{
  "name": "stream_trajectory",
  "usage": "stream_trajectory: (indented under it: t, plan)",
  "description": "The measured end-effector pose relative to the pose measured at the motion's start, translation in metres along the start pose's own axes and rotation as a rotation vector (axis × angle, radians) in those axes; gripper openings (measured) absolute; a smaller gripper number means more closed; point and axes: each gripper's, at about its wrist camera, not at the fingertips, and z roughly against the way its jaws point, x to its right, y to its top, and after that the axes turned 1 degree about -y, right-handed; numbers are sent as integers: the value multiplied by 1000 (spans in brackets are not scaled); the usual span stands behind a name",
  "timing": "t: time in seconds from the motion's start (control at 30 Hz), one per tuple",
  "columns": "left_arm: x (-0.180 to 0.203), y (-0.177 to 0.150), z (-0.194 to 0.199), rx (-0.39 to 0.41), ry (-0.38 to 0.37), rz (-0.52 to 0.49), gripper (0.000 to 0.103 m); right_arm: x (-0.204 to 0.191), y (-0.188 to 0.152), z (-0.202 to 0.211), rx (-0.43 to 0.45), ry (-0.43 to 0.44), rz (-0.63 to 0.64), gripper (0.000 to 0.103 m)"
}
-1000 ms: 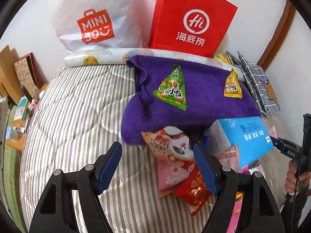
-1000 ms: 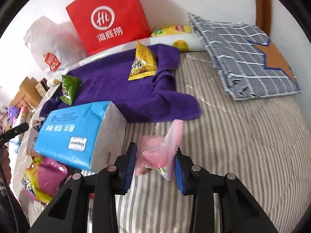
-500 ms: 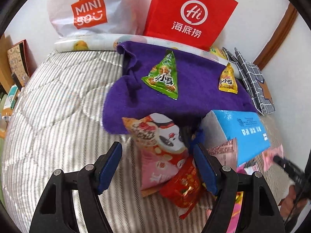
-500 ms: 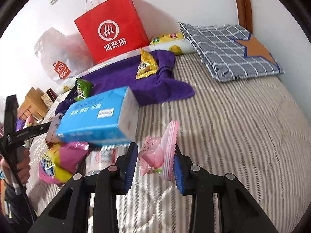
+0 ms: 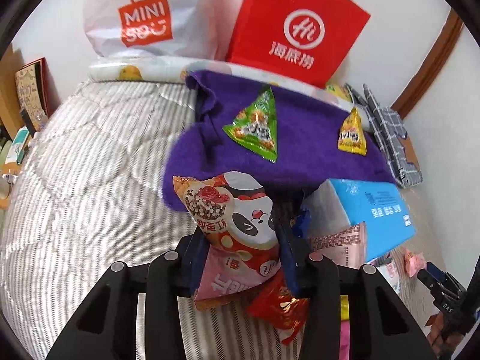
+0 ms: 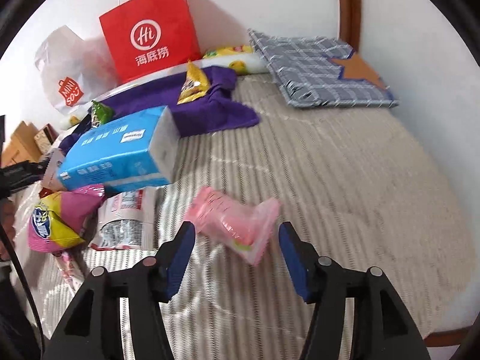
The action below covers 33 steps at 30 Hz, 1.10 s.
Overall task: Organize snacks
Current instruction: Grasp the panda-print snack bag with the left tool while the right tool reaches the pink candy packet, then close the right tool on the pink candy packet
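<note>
Left gripper (image 5: 243, 240), jaws closing, with one panda-print snack bag (image 5: 237, 210) between its pads, above the striped bed (image 5: 90, 165). Right gripper (image 6: 237, 246), jaws opening, with one pink candy packet (image 6: 234, 222) lying loose between the spread pads, touching neither. Two triangular snack packets, one green (image 5: 258, 126) and one yellow (image 5: 352, 135), lie on one purple towel (image 5: 303, 150). One blue tissue pack (image 6: 120, 150) and two shopping bags, one red (image 6: 150, 33) and one white (image 6: 69, 72), stand behind.
</note>
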Motion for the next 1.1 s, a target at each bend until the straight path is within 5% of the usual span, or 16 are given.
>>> stream_trajectory:
  t: [0.2,0.63,1.03,1.1]
  plan:
    - [-6,0,19,28,-10,8,43,-9,10,4,88,16,75,72]
    - [-6,-8,28,25,-43,-9,43,-2,15,-38,-71,186,44,72]
    - [-5,-12,15,-13,-53,1,43,-3,15,-41,-56,115,13,72]
    - [-5,-13,18,-9,-49,1,43,-9,16,-44,-52,36,45,50]
